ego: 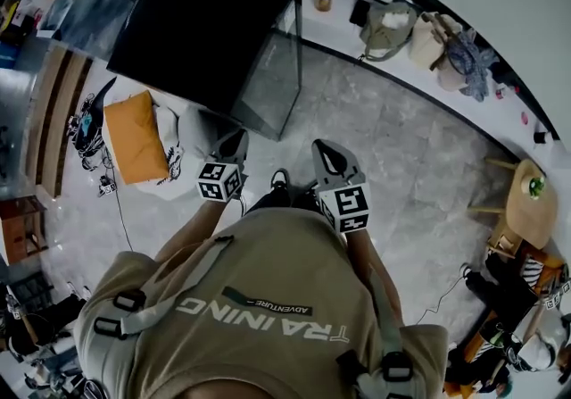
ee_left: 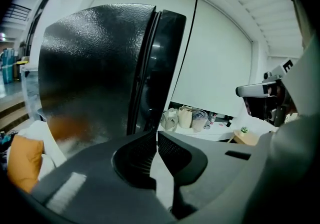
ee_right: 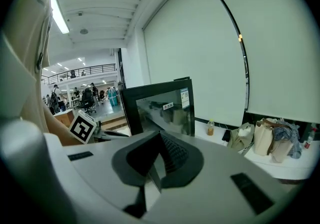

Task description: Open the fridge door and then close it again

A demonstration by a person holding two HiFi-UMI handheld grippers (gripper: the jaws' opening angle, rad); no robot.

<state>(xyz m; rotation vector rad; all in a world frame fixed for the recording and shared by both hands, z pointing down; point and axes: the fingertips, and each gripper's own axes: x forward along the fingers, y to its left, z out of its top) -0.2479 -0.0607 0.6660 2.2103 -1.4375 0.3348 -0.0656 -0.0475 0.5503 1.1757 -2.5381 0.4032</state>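
Both tongs are hanging close in front of your body, well apart from the task's thing: the left gripper (ego: 234,145) (ee_left: 155,138) and the right gripper (ego: 328,154) (ee_right: 160,138) are each showing jaws drawn together on nothing. You are standing facing the black box-shaped fridge (ego: 205,22) (ee_left: 90,67), whose black-framed glass door (ego: 268,76) (ee_right: 160,110) is lying flush against it, apparently closed, so the opening is not yet begun. No handle is showing clearly. You are best served by parting one pair of jaws first, approaching the door's free edge squarely, seating both pads behind its lip before pulling, and swinging along the hinge arc rather than tugging straight back, since the fridge could shift.
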